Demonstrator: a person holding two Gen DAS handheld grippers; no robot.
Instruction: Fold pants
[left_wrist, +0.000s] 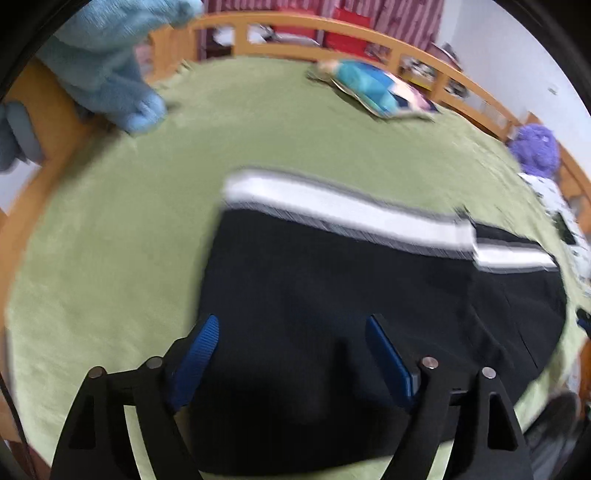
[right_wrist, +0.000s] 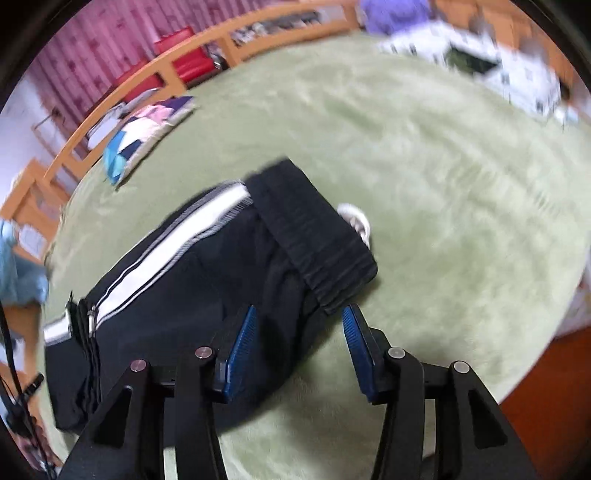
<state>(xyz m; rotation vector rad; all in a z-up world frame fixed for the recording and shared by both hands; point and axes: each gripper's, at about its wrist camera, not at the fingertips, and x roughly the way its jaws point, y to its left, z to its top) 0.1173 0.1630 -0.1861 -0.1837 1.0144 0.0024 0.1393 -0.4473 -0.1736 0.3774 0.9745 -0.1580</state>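
One pair of black pants (left_wrist: 332, 314) with one white side stripe (left_wrist: 332, 206) lies folded on the green bedspread (left_wrist: 110, 240). Two grippers present: left gripper (left_wrist: 291, 332) spread wide above the fabric, gripping nothing; right gripper (right_wrist: 299, 325) partly spread beside the waistband (right_wrist: 317, 236), empty. One patchwork cushion (left_wrist: 373, 90) lies well apart.

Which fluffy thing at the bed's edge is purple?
The purple fluffy thing on the far right of the left wrist view, by the wooden rail. The other one, top left, is light blue.
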